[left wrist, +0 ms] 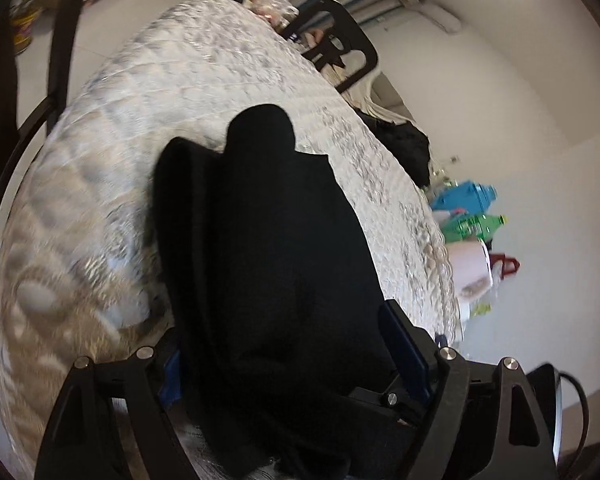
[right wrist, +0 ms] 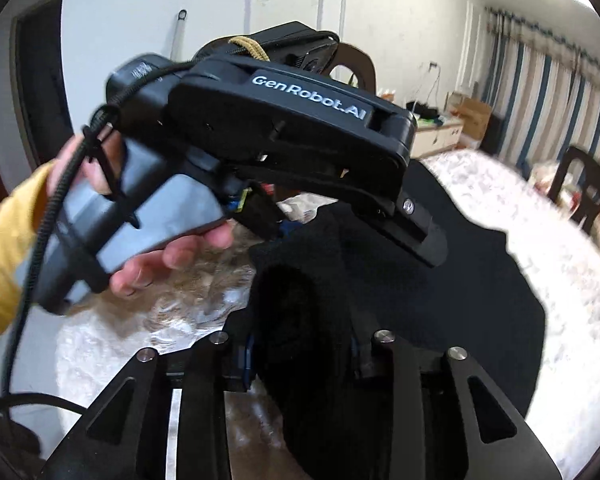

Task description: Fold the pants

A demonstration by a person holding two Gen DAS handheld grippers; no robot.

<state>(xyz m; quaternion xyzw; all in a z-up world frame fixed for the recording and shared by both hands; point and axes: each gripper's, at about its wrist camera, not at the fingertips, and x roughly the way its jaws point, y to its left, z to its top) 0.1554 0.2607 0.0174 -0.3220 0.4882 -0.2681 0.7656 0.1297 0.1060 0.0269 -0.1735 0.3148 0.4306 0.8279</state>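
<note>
Black pants point(left wrist: 268, 248) bury my left claw's point(left wrist: 292, 364) fingertips; grip uncertain. At six o'clock my right claw point(right wrist: 300, 356) pinches a fold.

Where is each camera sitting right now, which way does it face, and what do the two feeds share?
Left wrist: rides the left gripper, facing down along its fingers over black pants bunched between them on the quilted table cover; a chair stands beyond.
Right wrist: rides the right gripper, fabric between its fingers, facing the left gripper, the hand holding it and a yellow sleeve.
Shared: the pants, table cover, left gripper.
</note>
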